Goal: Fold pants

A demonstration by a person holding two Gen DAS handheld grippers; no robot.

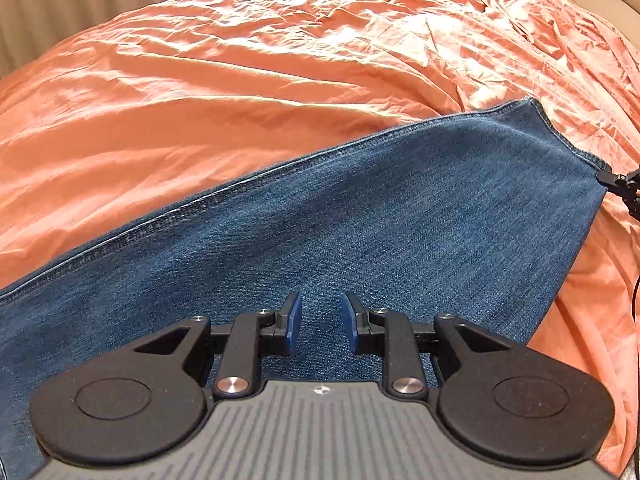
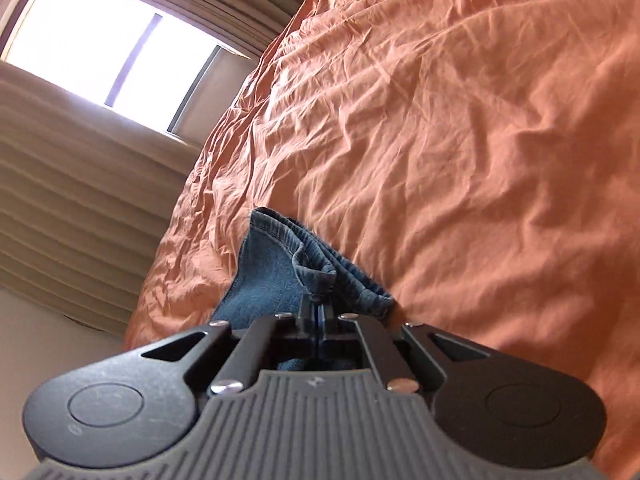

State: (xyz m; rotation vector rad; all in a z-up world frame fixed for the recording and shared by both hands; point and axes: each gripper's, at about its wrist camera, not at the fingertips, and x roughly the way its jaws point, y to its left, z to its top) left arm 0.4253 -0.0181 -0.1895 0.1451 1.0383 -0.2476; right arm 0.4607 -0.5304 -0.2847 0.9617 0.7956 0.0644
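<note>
Left wrist view cuts the pants (image 1: pixel 360 208) off at the lower left, so only one blue denim leg shows, running up to a hem at the upper right; the waist end is out of frame. That leg lies flat on the orange bedspread (image 1: pixel 200 92), which serves as the landmark for everything else. At the hem's lower corner, by the right edge of this view, a small black tip of the right gripper (image 1: pixel 618 184) meets the cloth (most of that tool is cut off there).

Beyond the far edge of the bedspread hang beige pleated curtains (image 2: pixel 72 184), and in the right wrist view a bright window (image 2: pixel 108 44) glares between them; its panes are washed out.

The left gripper (image 1: pixel 320 320) points steeply down over the denim, its blue pads (image 1: pixel 294 320) parted with a modest gap. Denim shows in that gap, but whether the pads press on it cannot be told.

From the right wrist view, the right gripper (image 2: pixel 318 312) is clamped fully together, a bunched fold of the hem pinched at its tips and lifted off the bedspread (image 2: pixel 460 140). The view is rolled, so the bedspread stands tilted.
</note>
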